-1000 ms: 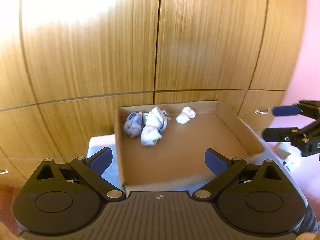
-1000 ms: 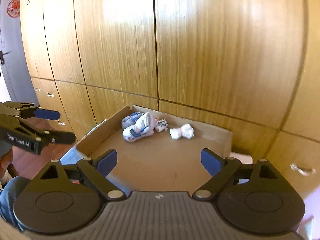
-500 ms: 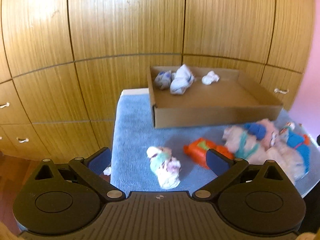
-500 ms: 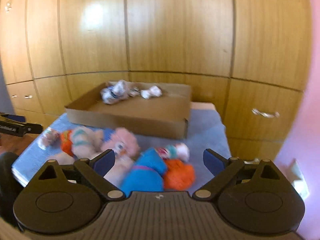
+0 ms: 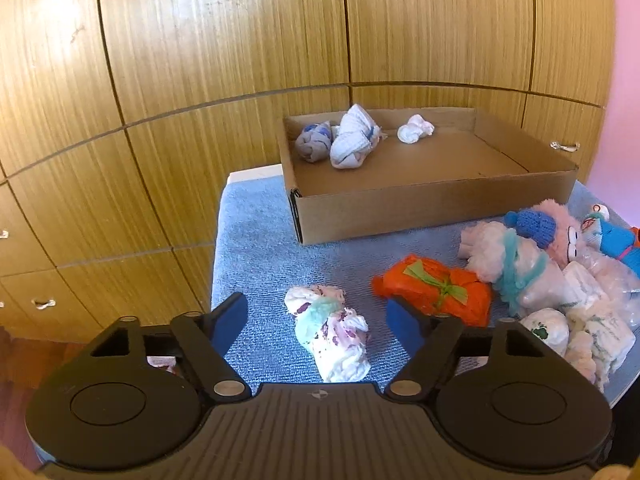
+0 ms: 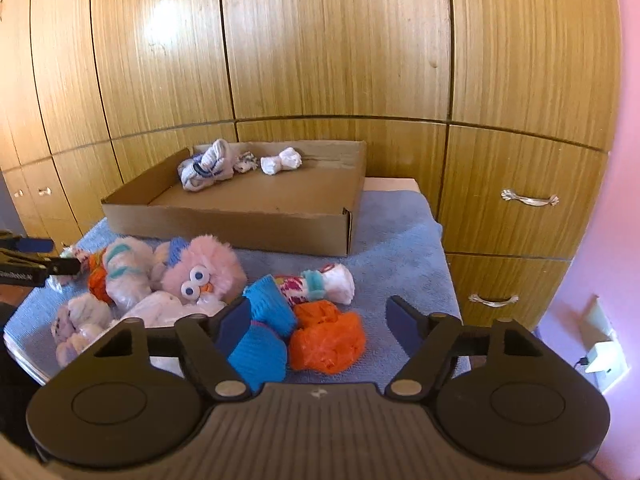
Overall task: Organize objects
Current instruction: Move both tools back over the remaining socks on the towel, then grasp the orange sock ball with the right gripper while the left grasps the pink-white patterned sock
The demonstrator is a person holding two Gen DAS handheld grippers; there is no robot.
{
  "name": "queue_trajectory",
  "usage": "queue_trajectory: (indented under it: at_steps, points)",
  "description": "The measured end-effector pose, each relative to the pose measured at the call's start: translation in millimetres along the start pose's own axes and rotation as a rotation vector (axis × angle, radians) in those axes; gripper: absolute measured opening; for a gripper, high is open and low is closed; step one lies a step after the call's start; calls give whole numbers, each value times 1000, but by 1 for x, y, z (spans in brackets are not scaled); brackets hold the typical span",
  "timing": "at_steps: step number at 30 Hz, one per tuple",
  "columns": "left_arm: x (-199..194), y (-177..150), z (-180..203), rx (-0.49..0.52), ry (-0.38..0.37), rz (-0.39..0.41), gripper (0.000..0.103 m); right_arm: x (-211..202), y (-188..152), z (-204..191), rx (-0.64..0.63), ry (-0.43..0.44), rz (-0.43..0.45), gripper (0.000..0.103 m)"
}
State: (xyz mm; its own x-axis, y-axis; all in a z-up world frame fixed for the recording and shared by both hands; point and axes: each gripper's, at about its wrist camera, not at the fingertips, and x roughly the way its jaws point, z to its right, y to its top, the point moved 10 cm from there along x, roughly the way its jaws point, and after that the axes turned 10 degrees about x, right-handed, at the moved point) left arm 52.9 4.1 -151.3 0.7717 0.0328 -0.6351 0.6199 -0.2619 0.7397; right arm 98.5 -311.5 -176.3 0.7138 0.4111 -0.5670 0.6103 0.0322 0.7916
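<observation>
**Access and obstructions**

Cardboard box (image 5: 432, 216): front floor bare; three sock bundles (image 5: 352, 142) crowd its back wall. Blue towel (image 5: 256, 248): open strip on the left. Soft-toy pile (image 6: 168, 280) blocks the middle and right.

Pretty much no readable text tbh. Only lettering is white print on the left gripper (image 6: 38, 260) at the right wrist view's left edge, too blurry/cut off to make out.
</observation>
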Motion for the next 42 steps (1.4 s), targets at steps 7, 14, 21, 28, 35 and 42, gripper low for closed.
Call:
queue_trajectory:
  at_steps: [7, 14, 21, 28, 35, 42]
  points:
    - [7, -4, 1, -24, -32, -18, 72, 4, 1, 13, -24, 10, -18, 61]
    - [16, -15, 9, -36, -60, -51, 72, 14, -6, 22, -49, 35, -60, 59]
    - [13, -13, 8, -54, -87, -52, 59, 18, -8, 28, 17, 142, -120, 45]
    - [12, -12, 6, -66, -91, -53, 46, 19, -10, 31, -2, 188, -158, 50]
    - [12, -12, 9, -44, -77, -42, 49, 25, -16, 25, -56, 209, -168, 53]
    - [11, -12, 7, -42, -86, -40, 37, 17, -16, 20, -43, 263, -165, 35]
